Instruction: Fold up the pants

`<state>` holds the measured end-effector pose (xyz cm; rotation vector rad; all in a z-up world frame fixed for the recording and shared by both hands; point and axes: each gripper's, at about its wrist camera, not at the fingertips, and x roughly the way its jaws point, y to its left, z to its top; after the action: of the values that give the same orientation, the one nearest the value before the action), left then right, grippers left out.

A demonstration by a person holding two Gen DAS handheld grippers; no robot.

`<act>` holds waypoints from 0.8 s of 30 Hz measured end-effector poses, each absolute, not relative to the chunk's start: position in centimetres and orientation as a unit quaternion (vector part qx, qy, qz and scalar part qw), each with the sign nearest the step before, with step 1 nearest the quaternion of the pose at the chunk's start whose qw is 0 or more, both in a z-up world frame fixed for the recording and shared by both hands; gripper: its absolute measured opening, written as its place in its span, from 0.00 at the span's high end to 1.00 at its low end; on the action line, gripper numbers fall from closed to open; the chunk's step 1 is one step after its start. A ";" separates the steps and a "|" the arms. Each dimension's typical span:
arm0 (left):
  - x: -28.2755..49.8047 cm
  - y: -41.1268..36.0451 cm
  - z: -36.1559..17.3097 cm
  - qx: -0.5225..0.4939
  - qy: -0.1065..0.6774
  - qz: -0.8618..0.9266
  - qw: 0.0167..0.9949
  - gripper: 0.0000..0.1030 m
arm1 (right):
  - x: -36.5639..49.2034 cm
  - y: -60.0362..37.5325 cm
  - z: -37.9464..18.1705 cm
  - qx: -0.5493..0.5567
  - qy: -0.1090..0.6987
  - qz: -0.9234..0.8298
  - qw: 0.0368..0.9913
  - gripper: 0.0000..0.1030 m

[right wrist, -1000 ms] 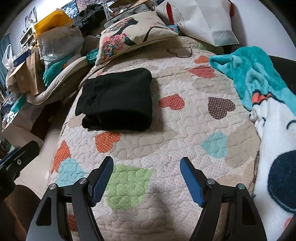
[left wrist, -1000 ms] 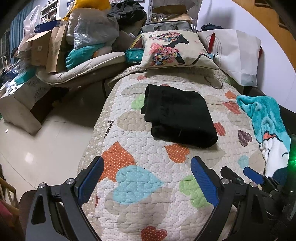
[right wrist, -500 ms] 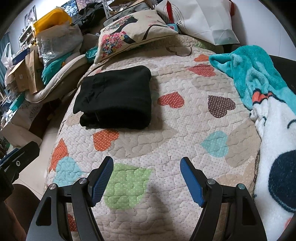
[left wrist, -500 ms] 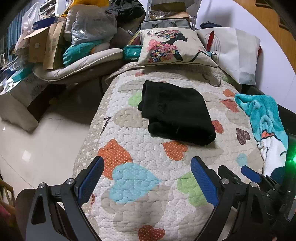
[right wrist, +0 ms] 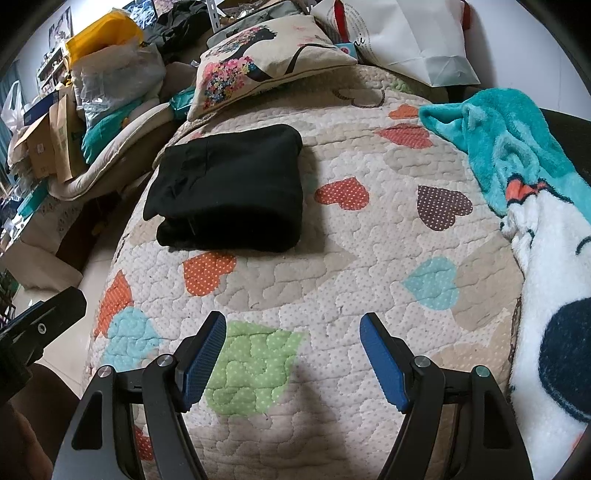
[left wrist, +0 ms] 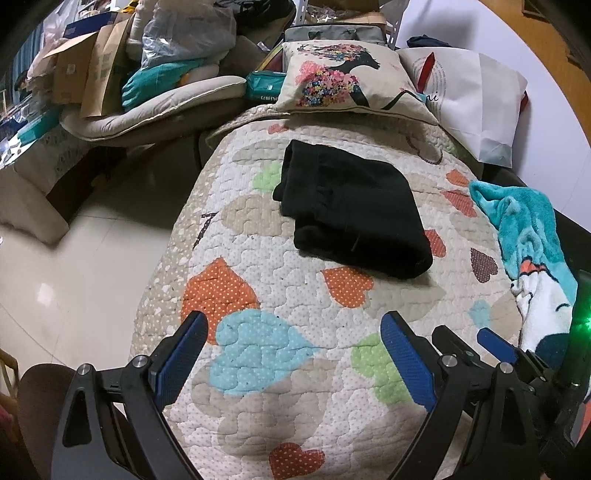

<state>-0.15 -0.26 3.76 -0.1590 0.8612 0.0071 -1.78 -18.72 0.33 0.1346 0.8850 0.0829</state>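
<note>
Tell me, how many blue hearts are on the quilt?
2 that I can see. One big blue heart lies near the quilt's left front edge; a smaller blue heart lies to the right, beside the fluffy blanket. The blanket or pants may hide more.

— Lower centre of the frame: a quilted cover [left wrist: 295, 369] with coloured hearts, spread over a bed.
— Upper centre: a printed cushion [left wrist: 343, 85]; to its right, a white paper bag [left wrist: 476, 99] against a pale wall [left wrist: 443, 22].
— Left side: glossy cream floor tiles [left wrist: 66, 295], reflecting lamp light.
— Upper left: cardboard boxes [left wrist: 74, 70], plastic bags, a padded beige seat [left wrist: 166, 107].
— Right edge: a teal fleece blanket [right wrist: 517, 155].
</note>
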 end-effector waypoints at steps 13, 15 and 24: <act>-0.1 -0.3 3.4 -0.078 0.420 0.003 0.904 0.08 | -1.7 -18.5 0.0 0.062 0.431 0.040 0.899 0.22; -0.1 -0.2 3.2 -0.079 0.420 0.001 0.904 0.08 | -1.7 -18.5 0.0 0.061 0.432 0.041 0.899 0.22; -0.2 -0.2 3.4 -0.074 0.412 0.002 0.908 0.08 | -1.7 -18.4 -0.1 0.061 0.432 0.041 0.899 0.22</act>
<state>-0.16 -0.20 3.38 -0.1522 0.8508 0.0039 -1.66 -18.38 -0.08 0.1261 0.8948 0.0848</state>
